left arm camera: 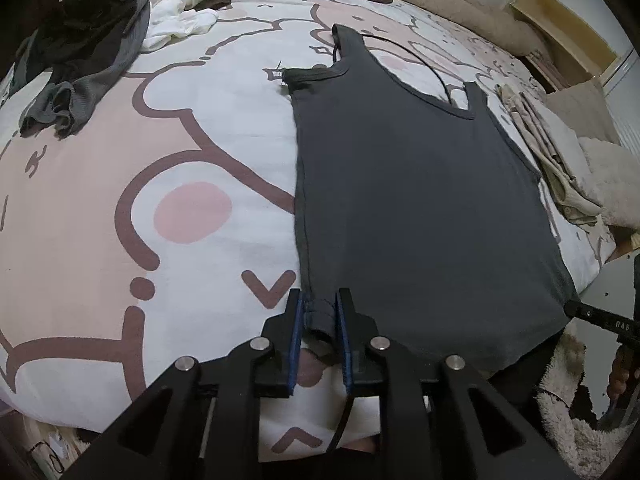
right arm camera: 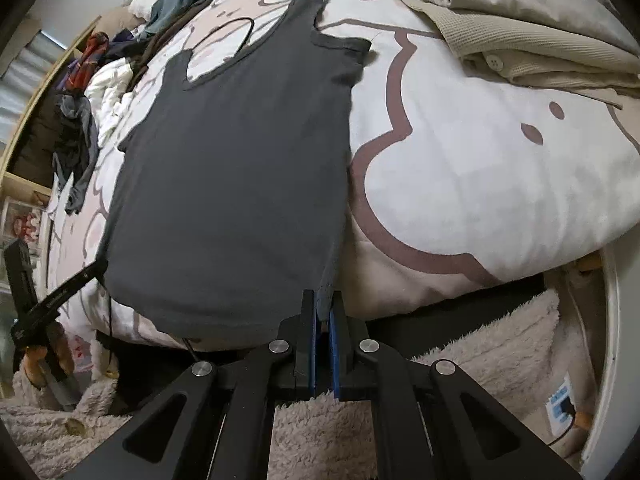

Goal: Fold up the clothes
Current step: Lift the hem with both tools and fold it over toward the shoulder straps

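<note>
both grippers pinch the dark tank top (left arm camera: 420, 200) hem corners.

Dark grey tank top (left arm camera: 420, 200): near hem corners hidden between gripper pads; hem sags over the bed edge. Clothes pile (left arm camera: 84, 40): cut off by the left wrist view's upper rim, garments indistinguishable. Beige folded garments (right arm camera: 520, 40): partly cropped at the top right. Right gripper (left arm camera: 600, 320): only one finger visible at the frame edge. Person's hand (right arm camera: 44, 356): blurred, mostly concealed.

Dark grey tank top (left arm camera: 420, 200) on pink-and-white cartoon-print bedspread (left arm camera: 160, 208)
</note>
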Demonstrator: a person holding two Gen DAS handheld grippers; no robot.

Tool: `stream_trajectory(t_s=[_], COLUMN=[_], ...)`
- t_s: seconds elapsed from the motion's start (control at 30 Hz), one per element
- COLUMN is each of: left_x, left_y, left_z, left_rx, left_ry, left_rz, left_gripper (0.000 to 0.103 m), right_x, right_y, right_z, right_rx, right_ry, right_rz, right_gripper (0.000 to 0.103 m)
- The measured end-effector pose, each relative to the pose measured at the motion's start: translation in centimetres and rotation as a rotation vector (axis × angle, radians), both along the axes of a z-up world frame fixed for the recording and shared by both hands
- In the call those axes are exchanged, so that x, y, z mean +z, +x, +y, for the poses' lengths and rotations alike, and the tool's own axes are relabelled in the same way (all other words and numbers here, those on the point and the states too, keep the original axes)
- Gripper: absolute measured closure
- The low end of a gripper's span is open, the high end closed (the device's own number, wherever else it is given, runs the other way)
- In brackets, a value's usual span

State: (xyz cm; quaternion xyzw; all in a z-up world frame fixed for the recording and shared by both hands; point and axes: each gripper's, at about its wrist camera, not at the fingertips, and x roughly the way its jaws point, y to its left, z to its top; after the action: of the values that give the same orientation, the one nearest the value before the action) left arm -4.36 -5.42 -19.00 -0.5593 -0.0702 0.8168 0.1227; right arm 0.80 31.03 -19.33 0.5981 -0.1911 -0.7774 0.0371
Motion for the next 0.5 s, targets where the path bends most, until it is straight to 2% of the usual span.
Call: stream_trajectory(t_s=[0.03, 0.13, 0.27, 0.37, 0.5], left_x=[0.5, 2.2, 2.8, 3.0, 5.7], left_y=[-0.1, -0.6, -1.9, -3.1, -6.9], left_z=[-0.2, -0.6, -0.9, -1.2, -1.3], left_rx=[-0.002, -0.010, 0.002, 0.014, 0.010], left_ry=[0.023, 0.087, 0.122, 0.186, 0.244], left_rz=[0.009, 0.040, 0.055, 0.049, 0.108], left_gripper=[0.091, 0.092, 0.092, 0.092, 0.092], right_x=[0.6, 2.8, 4.4, 4.3, 6.7], right_y=[0.0, 0.0, -1.2, -2.1, -5.3], right_z=[0.2, 0.9, 1.5, 1.6, 2.0], right_rx=[-0.007, -0.025, -0.036, -0.043, -0.029], right_ry=[-0.022, -0.080, -0.071, -0.084, -0.110], right_rz=[0.016, 0.079, 0.136, 0.141, 0.239], right_gripper=[0.097, 0.097, 0.097, 0.097, 0.097])
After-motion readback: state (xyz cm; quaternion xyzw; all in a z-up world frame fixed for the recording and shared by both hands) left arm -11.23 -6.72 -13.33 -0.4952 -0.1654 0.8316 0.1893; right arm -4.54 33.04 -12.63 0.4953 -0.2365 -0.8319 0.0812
